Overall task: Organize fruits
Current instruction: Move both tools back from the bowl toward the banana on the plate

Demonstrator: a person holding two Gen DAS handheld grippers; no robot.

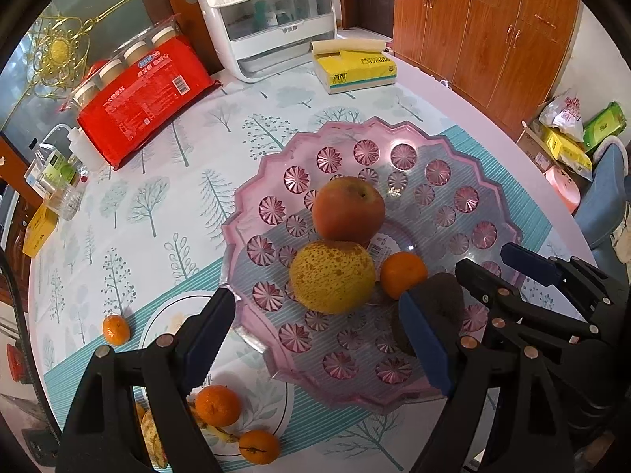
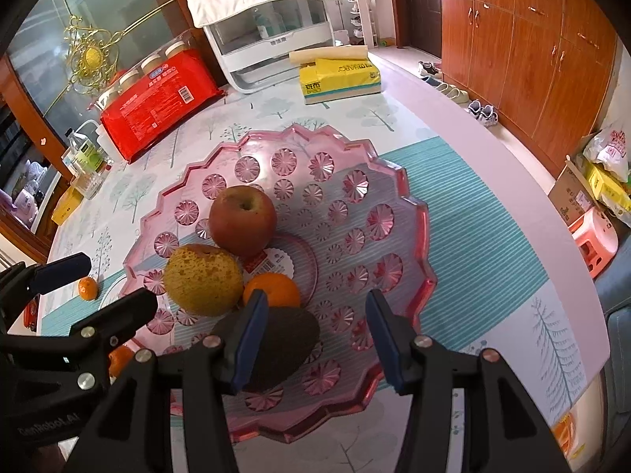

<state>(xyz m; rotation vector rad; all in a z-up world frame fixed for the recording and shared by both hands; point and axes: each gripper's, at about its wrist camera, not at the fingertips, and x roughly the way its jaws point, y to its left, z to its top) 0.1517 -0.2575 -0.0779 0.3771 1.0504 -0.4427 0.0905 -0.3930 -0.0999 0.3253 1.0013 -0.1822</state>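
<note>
A pink scalloped bowl (image 1: 493,181) (image 2: 394,181) holds a red apple (image 1: 349,209) (image 2: 242,218), a speckled yellow pear (image 1: 333,276) (image 2: 203,280), a mandarin (image 1: 402,274) (image 2: 276,287) and a dark avocado (image 1: 441,303) (image 2: 292,347). My left gripper (image 1: 319,335) (image 2: 94,287) hangs open over the bowl's near left rim, empty. My right gripper (image 2: 317,339) (image 1: 501,268) stands open just above the avocado; the far pad is clear of it. Loose mandarins (image 1: 116,329) (image 1: 217,404) (image 1: 258,447) lie on the table by a white plate (image 1: 154,327).
At the back of the table lie a red pack of cups (image 1: 146,106), a white appliance (image 1: 272,35) and a yellow tissue pack (image 1: 355,69). Bottles and a glass (image 1: 67,181) stand at the left edge. Wooden cabinets (image 2: 532,51) line the right wall.
</note>
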